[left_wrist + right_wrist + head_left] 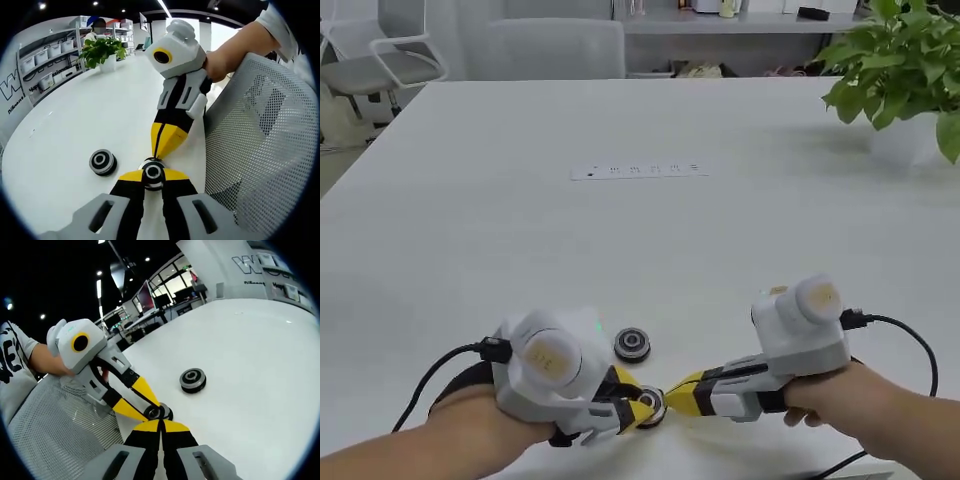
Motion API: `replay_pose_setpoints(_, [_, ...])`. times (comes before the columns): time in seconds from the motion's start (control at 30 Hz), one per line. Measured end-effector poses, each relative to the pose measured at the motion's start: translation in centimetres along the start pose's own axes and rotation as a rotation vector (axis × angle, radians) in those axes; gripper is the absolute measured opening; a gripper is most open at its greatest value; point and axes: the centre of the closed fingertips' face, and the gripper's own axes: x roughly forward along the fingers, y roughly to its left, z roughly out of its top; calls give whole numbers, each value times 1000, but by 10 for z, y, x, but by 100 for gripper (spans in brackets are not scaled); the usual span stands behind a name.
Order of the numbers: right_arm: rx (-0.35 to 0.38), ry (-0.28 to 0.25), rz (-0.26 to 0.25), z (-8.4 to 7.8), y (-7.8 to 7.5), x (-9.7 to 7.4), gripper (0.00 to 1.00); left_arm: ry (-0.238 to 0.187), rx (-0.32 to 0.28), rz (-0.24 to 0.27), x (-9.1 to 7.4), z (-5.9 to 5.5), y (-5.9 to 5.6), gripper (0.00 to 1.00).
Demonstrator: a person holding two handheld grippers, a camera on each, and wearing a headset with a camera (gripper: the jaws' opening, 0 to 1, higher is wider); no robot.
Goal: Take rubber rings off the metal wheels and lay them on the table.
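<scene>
- Stretching away toward office chairs, a smooth white desk [620, 250] is carrying everything. A leafy plant [890, 60] is sitting at its far right corner, and a flush socket strip [635, 170] is lying across its middle.
- Close to the desk's near edge, the left claw [153, 176] is pinching a small wheel [153, 171] from both sides. It is probably bracing the wheel so the rubber ring can be worked off.
- The right claw [161, 150] is meeting it head-on, with its yellow tips pressed together against the wheel's rim. It seems to be trying to nip the rubber, but I cannot tell whether any is caught between them.
- The held wheel is showing a shiny metal hub inside a dark, matte band, so the stripping is looking not yet done.
- A second wheel [632, 343] is lying flat just beyond the claws, toward the desk's middle and apart from both. It is wearing its black ring around bright round steel.
- A grey mesh chair [260, 150] back is standing against the near edge.
</scene>
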Motion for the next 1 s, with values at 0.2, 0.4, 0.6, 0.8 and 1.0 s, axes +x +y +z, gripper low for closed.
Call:
replay_pose_setpoints(0.2, [-23,4,9,1,4,2,0,1,1,0,0,0,0,8])
replay_pose_setpoints(0.4, [-19,-1,26,3,7,3,0,0,-5,-2,0,0,0,8])
replay_pose_setpoints(0.6, [-17,-7,29,3,7,3,0,-1,-9,-2,0,0,1,8])
replay_pose_setpoints(0.8, [-16,-6,33,4,9,3,0,-1,-9,-3,0,0,1,8])
replay_pose_setpoints(1.0, [-14,-10,37,4,10,3,0,-1,-11,-4,0,0,0,8])
